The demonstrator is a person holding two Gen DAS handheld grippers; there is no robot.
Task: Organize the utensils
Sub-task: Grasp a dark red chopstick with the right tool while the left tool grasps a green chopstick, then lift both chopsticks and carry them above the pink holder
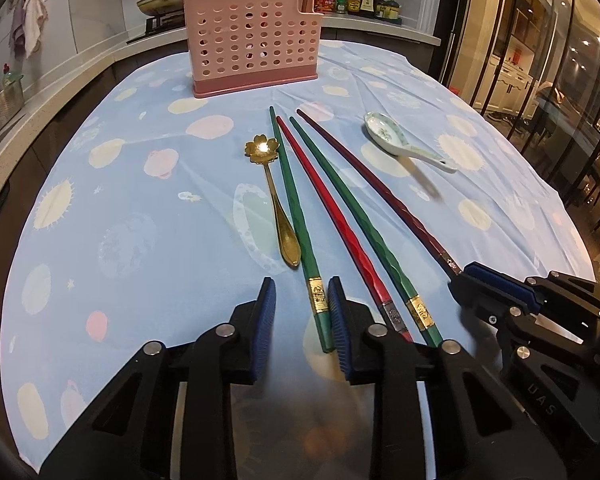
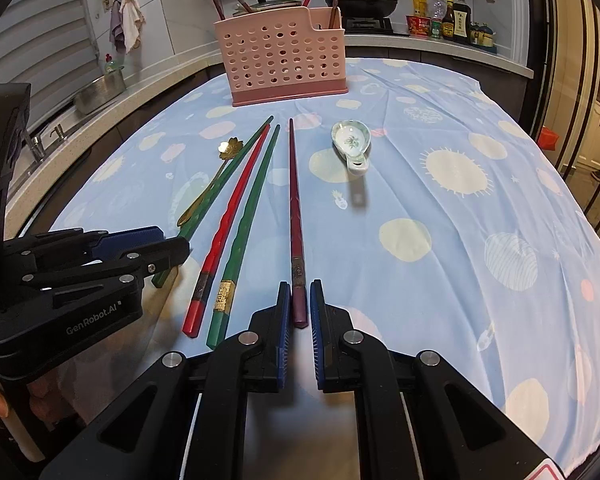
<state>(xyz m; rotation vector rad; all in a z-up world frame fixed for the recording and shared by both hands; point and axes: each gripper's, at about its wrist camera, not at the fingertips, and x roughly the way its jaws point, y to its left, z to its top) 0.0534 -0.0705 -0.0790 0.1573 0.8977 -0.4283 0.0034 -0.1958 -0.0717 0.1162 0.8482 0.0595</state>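
the left tongs [image 1: 302, 294] stand partly open over the blue tablecloth [image 1: 140, 200], with the butt of the leftmost green chopstick [image 1: 296, 208] between the pads, against the right one only. the right tongs [image 2: 300, 292] are pinched on the end of the maroon chopstick [image 2: 293, 200], which lies flat, tip toward the pink holder [image 2: 284, 56].

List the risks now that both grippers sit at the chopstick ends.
1. The right gripper pinches the dark red chopstick at its very end, so the stick may swing or slip when lifted.
2. The green chopstick lies off-centre in the left gripper, against one pad. The jaws might grip it askew.
3. The red chopstick and gold spoon lie close beside the green one and could get dragged.
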